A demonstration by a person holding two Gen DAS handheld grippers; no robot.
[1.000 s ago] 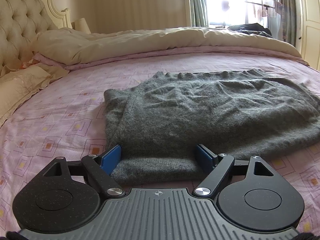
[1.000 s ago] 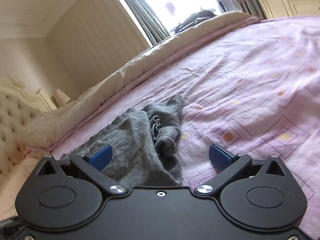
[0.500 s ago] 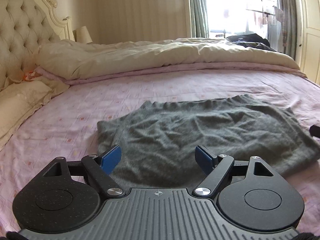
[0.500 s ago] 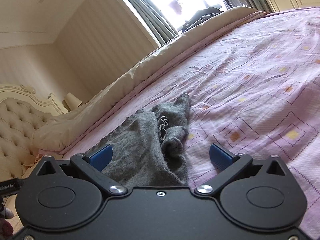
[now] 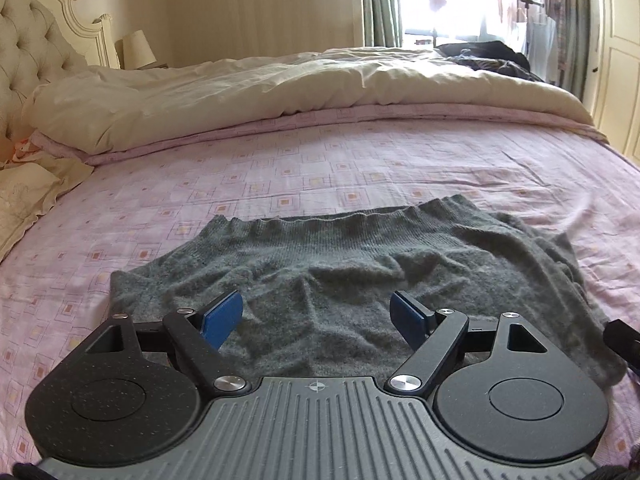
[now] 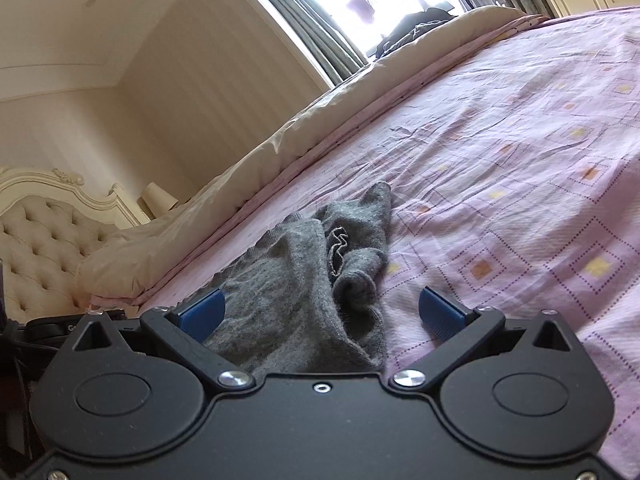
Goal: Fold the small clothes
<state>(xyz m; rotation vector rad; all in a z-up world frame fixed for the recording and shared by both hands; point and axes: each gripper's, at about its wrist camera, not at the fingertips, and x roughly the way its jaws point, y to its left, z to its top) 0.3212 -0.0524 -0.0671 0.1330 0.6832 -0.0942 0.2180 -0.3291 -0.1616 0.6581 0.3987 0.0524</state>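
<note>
A grey knitted garment (image 5: 360, 280) lies spread and rumpled on a bed covered by a pink sheet (image 5: 280, 176) printed with small squares. From the left wrist view, the left claw (image 5: 318, 314) sits low over the near edge of the garment, its two blue-padded fingers (image 5: 222, 314) spread wide apart with nothing between them but the wrinkled knit below. The ribbed hem of the garment runs across the far side, and the fabric drapes off toward the right, where a small dark part of the other tool shows at the frame edge. From the right wrist view, which is tilted, the right claw (image 6: 320, 308) is also spread wide, holding nothing; between its fingers lies the bunched end of the grey garment (image 6: 304, 280), with a rolled cuff or sleeve end (image 6: 356, 284) curled beside a pale stitched seam. The right-hand finger is over bare pink sheet (image 6: 520, 200), the left-hand finger over the knit. Beyond the garment, a cream duvet (image 5: 280, 84) is heaped along the far side of the bed. A tufted cream headboard (image 5: 32, 52) stands at the left, with a small lamp (image 5: 138, 48) next to it. A bright window with grey curtains (image 5: 380, 4) fills the background, and dark clothing (image 5: 492, 56) rests on the duvet near it.
</note>
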